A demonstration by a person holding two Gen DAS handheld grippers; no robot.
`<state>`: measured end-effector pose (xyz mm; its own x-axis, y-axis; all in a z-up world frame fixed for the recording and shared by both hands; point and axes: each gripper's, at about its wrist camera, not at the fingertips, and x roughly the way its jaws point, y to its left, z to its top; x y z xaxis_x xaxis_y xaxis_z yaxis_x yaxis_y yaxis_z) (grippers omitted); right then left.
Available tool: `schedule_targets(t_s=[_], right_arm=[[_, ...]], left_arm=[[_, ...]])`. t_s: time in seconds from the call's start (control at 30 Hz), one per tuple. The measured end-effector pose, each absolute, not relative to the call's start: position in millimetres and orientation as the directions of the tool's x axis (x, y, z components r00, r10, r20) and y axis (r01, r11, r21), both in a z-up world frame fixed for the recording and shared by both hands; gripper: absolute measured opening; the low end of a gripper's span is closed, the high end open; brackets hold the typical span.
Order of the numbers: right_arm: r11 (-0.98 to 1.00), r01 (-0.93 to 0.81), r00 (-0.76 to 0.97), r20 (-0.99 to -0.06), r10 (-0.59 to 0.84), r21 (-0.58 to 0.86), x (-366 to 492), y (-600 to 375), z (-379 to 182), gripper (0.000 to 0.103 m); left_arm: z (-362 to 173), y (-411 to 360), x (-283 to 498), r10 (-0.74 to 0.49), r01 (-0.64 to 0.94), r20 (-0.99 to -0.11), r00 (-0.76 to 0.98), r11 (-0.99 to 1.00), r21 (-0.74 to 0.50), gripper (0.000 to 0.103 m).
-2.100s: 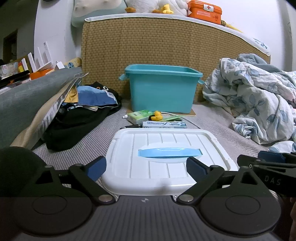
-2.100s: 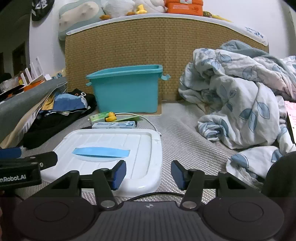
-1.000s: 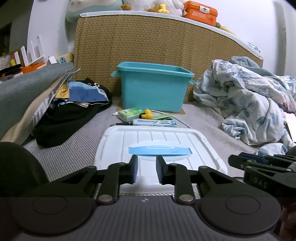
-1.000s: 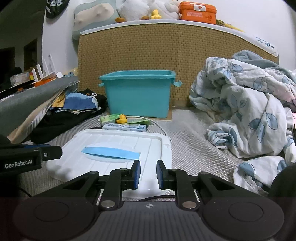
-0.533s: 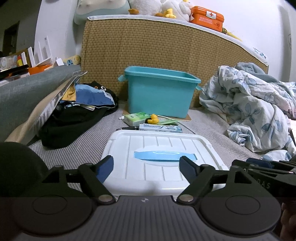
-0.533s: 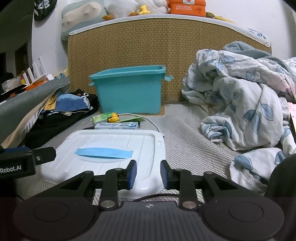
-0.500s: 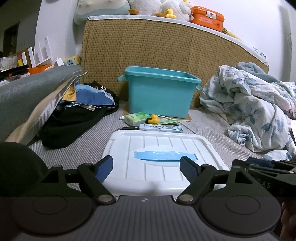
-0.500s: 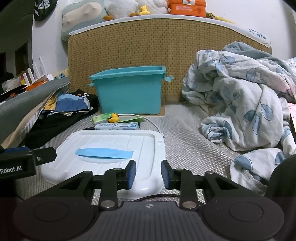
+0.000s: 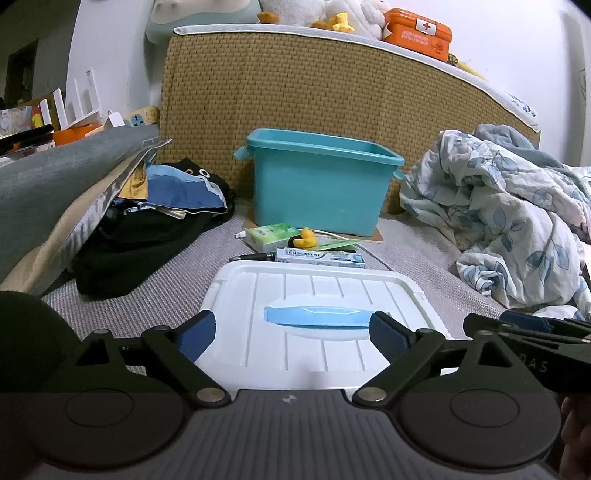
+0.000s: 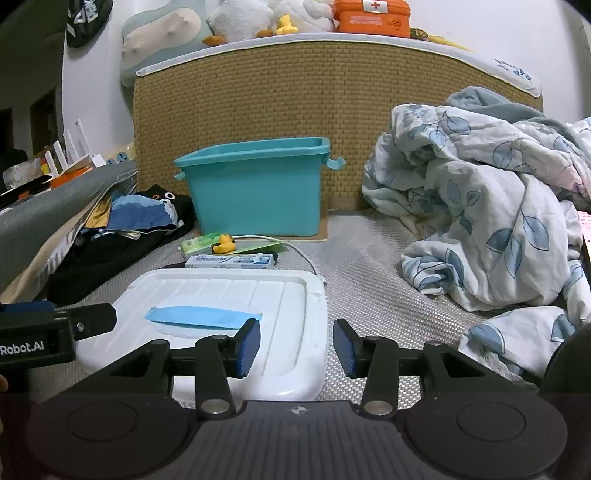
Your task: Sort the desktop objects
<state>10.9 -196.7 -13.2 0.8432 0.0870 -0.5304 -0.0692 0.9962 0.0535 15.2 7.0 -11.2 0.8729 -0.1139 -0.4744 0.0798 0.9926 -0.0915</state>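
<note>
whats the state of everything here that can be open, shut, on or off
left gripper: open, holding nothing
right gripper: open, holding nothing
teal bin: open, no lid on it
white lid: off the bin, lying flat on the mat
first-aid box: shut

A bedroom: woven headboard (image 9: 332,92), rumpled quilt (image 9: 498,221), plush toys (image 10: 240,18).

Both wrist views sit low over the bed, facing the headboard (image 9: 332,85). The left view looks squarely across the lid (image 9: 314,291); the right view stands just beside it, offset right. Both share the lid and the bin (image 10: 255,192).
</note>
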Motion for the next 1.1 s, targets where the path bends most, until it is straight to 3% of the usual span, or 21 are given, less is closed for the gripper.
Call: schedule_targets(t_s=[1.1], right_arm=[[0.993,-0.113,0.853,-0.510,0.108,0.022,81.3,-193.8,-19.7,0.051]], left_arm=[[-12.6,-0.8,115.9,-0.140,0.073,-0.468,0.873,0.984,-0.160,0.093]])
